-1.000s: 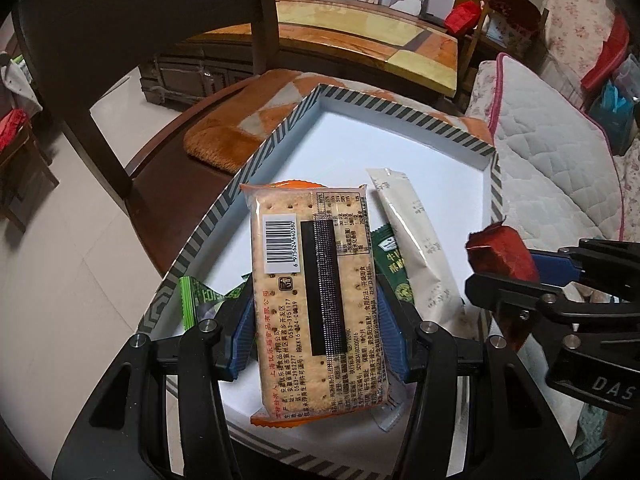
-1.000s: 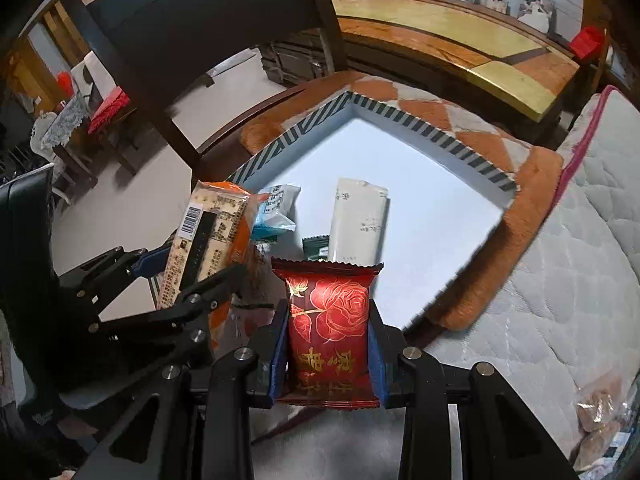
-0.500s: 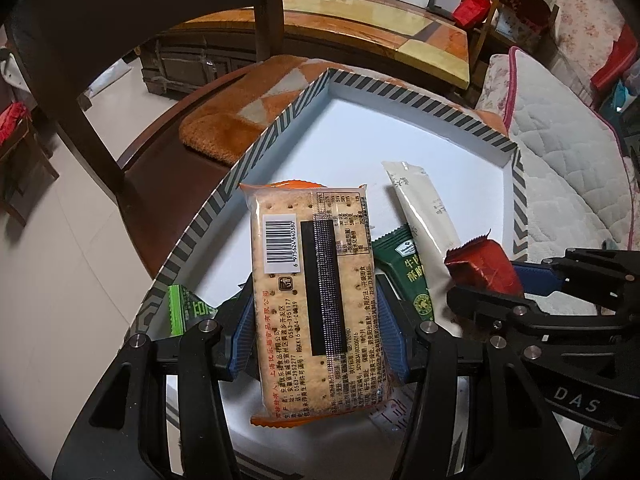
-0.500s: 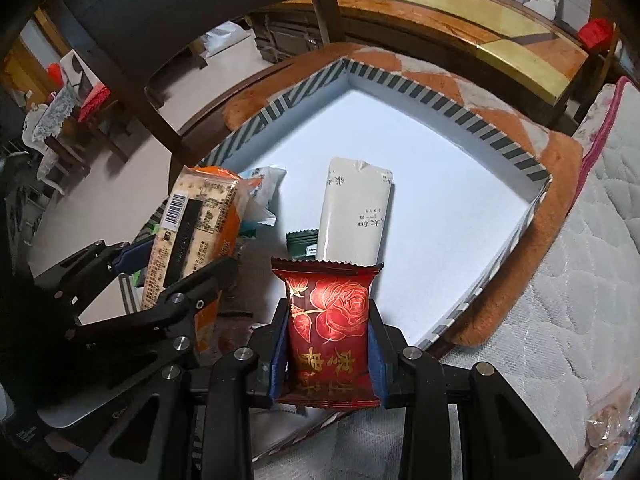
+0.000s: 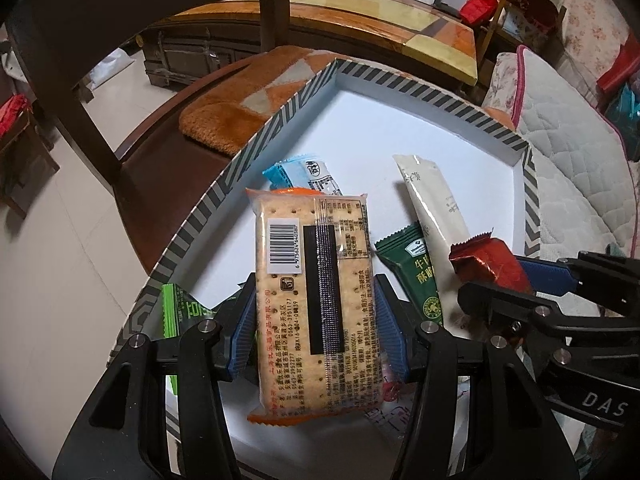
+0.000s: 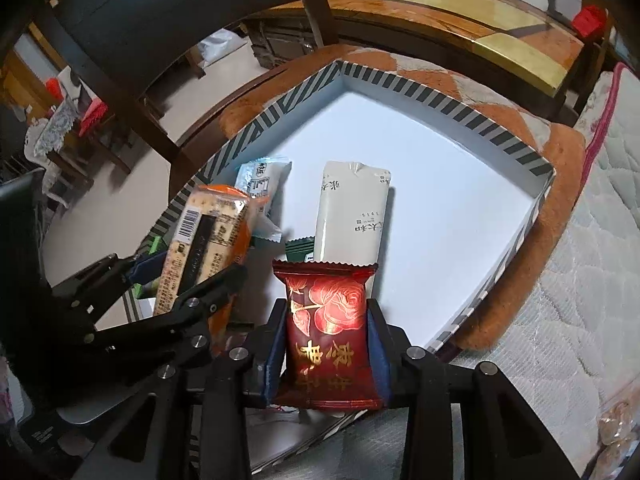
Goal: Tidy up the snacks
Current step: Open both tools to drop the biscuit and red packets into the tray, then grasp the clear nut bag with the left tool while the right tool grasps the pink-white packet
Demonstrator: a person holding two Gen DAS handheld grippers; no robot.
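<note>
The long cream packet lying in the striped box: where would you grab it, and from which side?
Grip the cream packet across its narrow width near the free far end, coming from above. It lies flat, and its near end rests over the green packet.

Box's [image 6: 516, 150] far half free; near snacks [image 6: 352, 208] obstructive

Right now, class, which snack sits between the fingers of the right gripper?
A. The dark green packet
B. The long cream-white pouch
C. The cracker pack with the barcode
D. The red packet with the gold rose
D: the right wrist view shows the red rose packet between the blue pads of the right gripper, whose jaws are opening, above the striped box.
</note>
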